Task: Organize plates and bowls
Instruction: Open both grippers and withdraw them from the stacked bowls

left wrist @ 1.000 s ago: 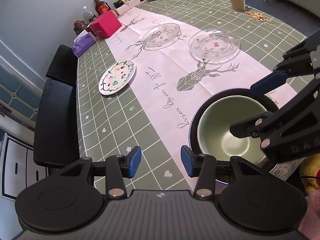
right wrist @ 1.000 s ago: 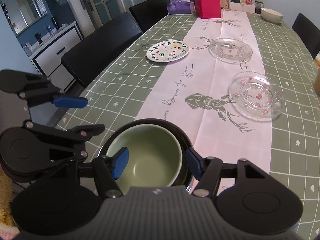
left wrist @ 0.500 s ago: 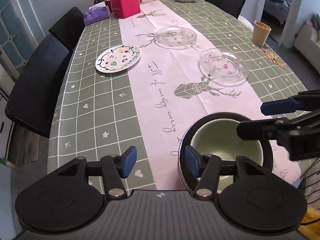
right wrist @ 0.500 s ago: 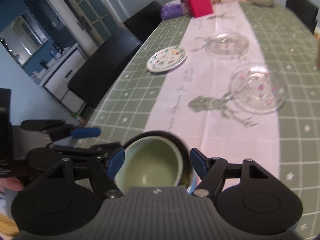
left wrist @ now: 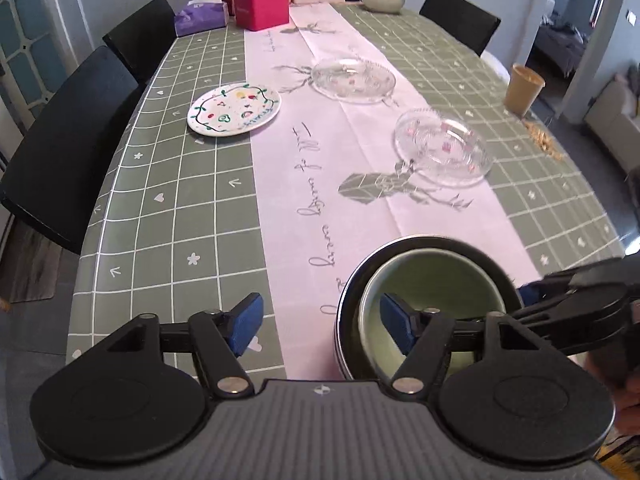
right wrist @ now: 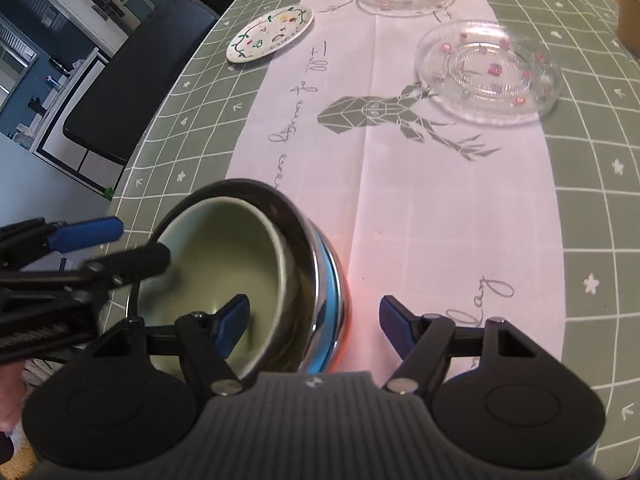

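Both grippers are seen spread wider than 1 second ago, and the right one has been lowered over the nested bowls.

At the table's near edge, at 5 o'clock in the left wrist view, a green bowl is nested inside a steel bowl. The left gripper is opening; its right finger is inside the green bowl, its left finger over the cloth, nothing gripped. The right gripper is closing slightly, with the rims of both bowls between its jaws, the pads not pressed on them. A painted plate is seen at 11 o'clock, and 2 glass plates lie on the pink runner at 1 and 12 o'clock.
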`<state>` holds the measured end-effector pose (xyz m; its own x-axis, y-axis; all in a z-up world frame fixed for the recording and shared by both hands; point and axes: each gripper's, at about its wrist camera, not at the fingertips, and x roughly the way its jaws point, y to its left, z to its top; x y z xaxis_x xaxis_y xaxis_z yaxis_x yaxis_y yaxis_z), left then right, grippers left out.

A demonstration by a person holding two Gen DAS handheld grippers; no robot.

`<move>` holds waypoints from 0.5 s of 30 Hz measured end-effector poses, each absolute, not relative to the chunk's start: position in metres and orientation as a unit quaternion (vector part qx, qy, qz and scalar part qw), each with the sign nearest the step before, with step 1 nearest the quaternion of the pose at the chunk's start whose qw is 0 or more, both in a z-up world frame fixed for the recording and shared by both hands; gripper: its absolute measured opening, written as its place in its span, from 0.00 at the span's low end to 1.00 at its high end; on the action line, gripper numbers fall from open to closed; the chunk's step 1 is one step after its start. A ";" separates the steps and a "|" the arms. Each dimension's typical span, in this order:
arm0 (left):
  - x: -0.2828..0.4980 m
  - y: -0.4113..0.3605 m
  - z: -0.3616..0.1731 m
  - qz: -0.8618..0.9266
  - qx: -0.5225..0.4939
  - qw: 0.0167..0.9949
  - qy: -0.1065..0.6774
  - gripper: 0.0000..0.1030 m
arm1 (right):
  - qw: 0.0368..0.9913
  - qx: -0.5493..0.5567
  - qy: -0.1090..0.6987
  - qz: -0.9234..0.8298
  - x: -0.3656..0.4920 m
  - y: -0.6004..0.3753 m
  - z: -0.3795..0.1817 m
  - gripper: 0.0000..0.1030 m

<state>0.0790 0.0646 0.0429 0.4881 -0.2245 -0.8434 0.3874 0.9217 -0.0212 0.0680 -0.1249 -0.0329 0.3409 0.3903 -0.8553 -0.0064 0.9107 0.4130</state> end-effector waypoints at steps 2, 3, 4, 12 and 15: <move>0.079 0.062 0.040 -0.186 0.089 0.853 0.479 0.81 | 0.800 0.172 0.562 0.120 0.068 -0.124 -0.036 0.68; 0.079 0.059 0.035 -0.186 0.095 0.847 0.488 0.81 | 0.798 0.174 0.564 0.119 0.069 -0.124 -0.037 0.67; 0.080 0.056 0.030 -0.186 0.101 0.842 0.497 0.81 | 0.795 0.181 0.566 0.121 0.068 -0.125 -0.039 0.65; 0.091 0.062 -0.002 -0.164 0.067 0.813 0.555 0.79 | 0.798 0.193 0.558 0.124 0.066 -0.123 -0.036 0.48; 0.097 0.072 -0.013 -0.166 0.003 0.798 0.579 0.76 | 0.796 0.203 0.559 0.116 0.067 -0.125 -0.036 0.47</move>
